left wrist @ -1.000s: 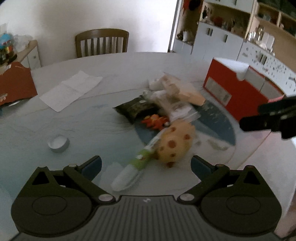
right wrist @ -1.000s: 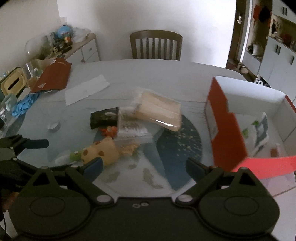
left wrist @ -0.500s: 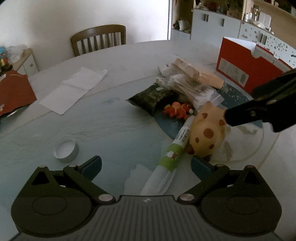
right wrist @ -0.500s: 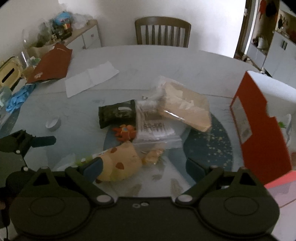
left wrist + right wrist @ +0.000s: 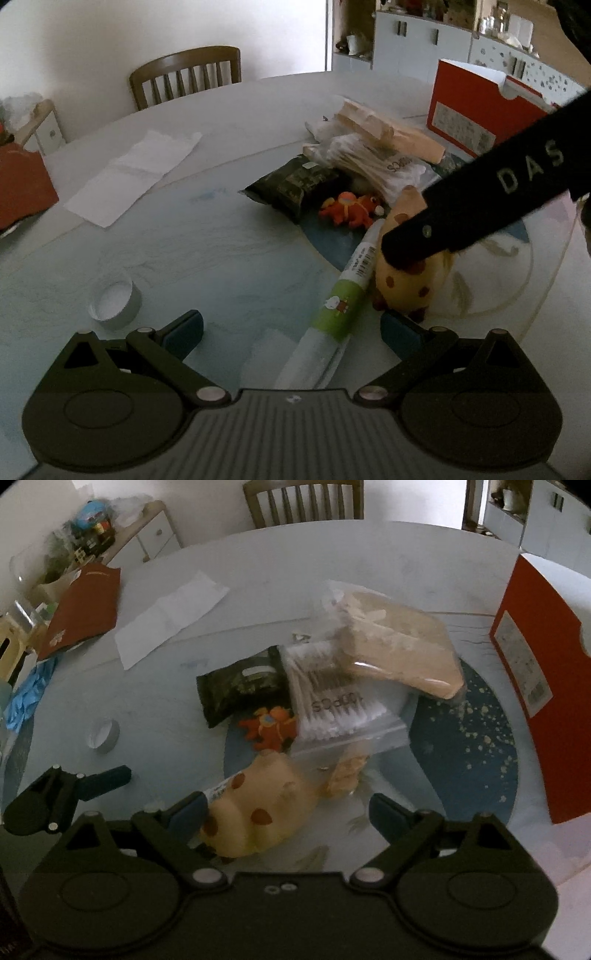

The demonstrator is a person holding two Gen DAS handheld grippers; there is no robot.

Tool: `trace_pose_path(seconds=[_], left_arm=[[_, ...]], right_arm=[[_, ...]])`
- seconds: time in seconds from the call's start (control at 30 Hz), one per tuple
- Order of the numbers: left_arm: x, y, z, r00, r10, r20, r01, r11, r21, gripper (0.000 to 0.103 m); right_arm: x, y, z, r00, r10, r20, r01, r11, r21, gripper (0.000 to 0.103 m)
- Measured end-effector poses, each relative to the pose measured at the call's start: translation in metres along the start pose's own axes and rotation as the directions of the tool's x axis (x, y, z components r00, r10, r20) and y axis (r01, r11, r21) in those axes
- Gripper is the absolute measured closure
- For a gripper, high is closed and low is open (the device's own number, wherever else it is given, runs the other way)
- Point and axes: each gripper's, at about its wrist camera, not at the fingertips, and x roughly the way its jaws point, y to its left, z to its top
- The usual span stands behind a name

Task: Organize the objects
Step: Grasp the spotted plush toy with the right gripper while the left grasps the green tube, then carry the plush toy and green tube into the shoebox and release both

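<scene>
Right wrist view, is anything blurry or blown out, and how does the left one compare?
Right wrist view: dim and soft, the spotted toy blurred up close, the wall behind the chair washed out. Left wrist view: sharper, but the right tool is a dark smear, and the fisheye bends the table edge.

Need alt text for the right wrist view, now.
The open right tool straddles a yellow spotted plush toy on a round table. Beyond lie an orange toy, a bag of cotton swabs and a dark packet; a red box stands right.

Tube just left of toy, box far right.
</scene>
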Motion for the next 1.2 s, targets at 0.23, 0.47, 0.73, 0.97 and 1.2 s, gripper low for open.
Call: trace_pose_path(seconds=[0.23,0.47,0.73,0.97,1.2], left_arm=[[-0.003,-0.006,-0.001,1.000,-0.024,0.011,0.024,1.000,0.016,0.014],[-0.008,-0.020,0.004,0.999,-0.051,0.015,0.050,0.997,0.057,0.057],[-0.011,-0.022,0.004,0.998,-0.067,0.007,0.066,0.996,0.059,0.080],[-0.018,-0.022,-0.001,0.997,-0.073,-0.007,0.073,0.997,-0.037,0.087],[-0.028,-0.016,-0.010,0.996,-0.089,-0.005,0.086,0.982,-0.168,0.087]], right_arm=[[0.008,-0.006,0.005,0.997,0.064,-0.053,-0.059,0.994,0.088,0.020],[0.011,-0.007,0.000,0.993,0.084,-0.080,-0.076,0.992,0.096,0.040],[-0.002,-0.020,-0.008,0.995,0.072,-0.067,-0.065,0.993,0.097,0.044],[-0.020,-0.027,-0.022,0.998,-0.007,-0.061,0.007,1.000,-0.003,0.046],[-0.043,-0.037,-0.035,1.000,-0.025,-0.014,0.024,0.996,-0.081,0.047]])
